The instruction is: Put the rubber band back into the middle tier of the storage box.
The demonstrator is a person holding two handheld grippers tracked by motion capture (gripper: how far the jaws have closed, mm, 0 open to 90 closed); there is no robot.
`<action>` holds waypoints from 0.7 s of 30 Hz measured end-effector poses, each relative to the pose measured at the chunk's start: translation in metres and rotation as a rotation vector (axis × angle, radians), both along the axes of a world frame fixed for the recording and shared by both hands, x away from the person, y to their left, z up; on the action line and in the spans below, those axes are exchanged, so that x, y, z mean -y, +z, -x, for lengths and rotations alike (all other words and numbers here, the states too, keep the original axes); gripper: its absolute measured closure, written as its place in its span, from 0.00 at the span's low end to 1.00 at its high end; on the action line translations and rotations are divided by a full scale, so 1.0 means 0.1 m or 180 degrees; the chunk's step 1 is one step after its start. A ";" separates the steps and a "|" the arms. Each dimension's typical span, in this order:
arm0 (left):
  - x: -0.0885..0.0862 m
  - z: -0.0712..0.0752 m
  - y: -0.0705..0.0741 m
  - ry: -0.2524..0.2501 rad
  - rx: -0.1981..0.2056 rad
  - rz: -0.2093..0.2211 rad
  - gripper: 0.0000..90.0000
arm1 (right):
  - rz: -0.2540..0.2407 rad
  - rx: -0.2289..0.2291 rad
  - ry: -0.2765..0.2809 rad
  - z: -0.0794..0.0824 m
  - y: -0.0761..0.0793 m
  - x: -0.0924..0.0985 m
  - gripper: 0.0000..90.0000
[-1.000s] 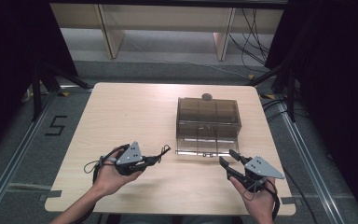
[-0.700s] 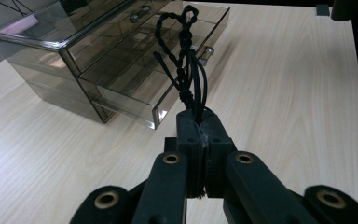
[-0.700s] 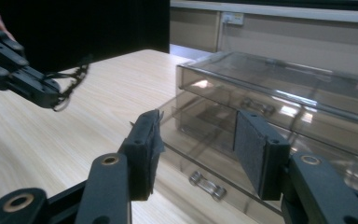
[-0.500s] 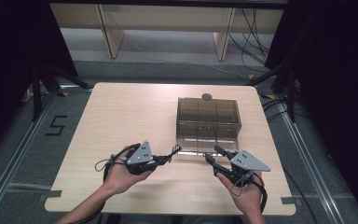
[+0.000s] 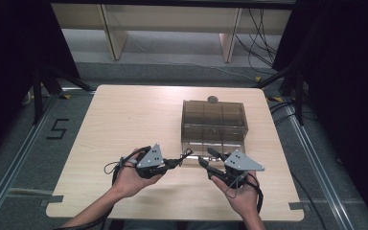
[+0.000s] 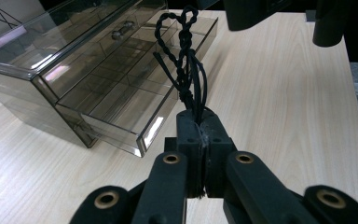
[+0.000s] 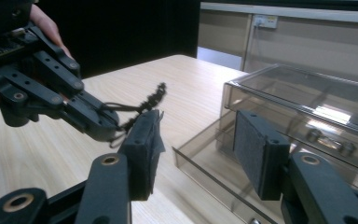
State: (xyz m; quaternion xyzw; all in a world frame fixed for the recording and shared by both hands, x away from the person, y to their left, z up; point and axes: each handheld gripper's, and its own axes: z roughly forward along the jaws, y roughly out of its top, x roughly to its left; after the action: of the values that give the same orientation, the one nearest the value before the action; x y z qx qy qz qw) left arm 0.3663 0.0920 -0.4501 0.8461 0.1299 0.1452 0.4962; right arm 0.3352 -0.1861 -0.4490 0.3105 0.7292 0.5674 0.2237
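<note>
L gripper (image 5: 173, 163) is pinching a black cord (image 6: 187, 65), fingers (image 6: 186, 140) closed tight on it, just in front of the box's (image 5: 214, 120) open drawer (image 6: 135, 100). R gripper (image 5: 211, 159) is hovering beside that drawer w/ fingers (image 7: 256, 154) wide apart, gripping nothing, over the desk (image 5: 124, 120).

One cord (image 6: 186, 60) — one drawer box (image 5: 214, 123) — two grippers.

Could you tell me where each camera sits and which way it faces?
High view: above the person's side, looking forward and down on the table; forearms and hands show.
Left gripper view: on the left gripper, facing the clear box; shut jaws hold a black cord.
Right gripper view: on the right gripper, jaws open.
All share the clear box.
</note>
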 end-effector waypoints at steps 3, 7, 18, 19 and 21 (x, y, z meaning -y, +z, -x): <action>0.03 0.00 0.00 0.0000 -0.0001 -0.0015 0.98 | -0.0003 -0.0013 0.0064 -0.01 0.01 -0.06 0.58; 0.05 0.00 0.01 -0.0016 0.0003 -0.0012 0.98 | -0.0011 -0.0034 0.0150 -0.02 0.00 -0.13 0.58; 0.12 0.01 0.00 -0.0059 0.0012 -0.0021 0.98 | -0.0044 -0.0070 0.0255 -0.07 -0.01 -0.23 0.62; 0.12 0.01 0.00 -0.0068 0.0016 -0.0019 0.98 | -0.0011 -0.0086 0.0260 -0.07 -0.01 -0.23 0.63; 0.13 0.01 0.00 -0.0083 0.0029 -0.0044 0.98 | -0.0015 -0.0083 0.0269 -0.07 -0.01 -0.23 0.64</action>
State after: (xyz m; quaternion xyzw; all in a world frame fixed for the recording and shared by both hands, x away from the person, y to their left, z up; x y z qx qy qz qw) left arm 0.3656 0.0792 -0.4499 0.8504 0.1156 0.1435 0.4927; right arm 0.3421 -0.1629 -0.4499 0.2872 0.7432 0.5739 0.1893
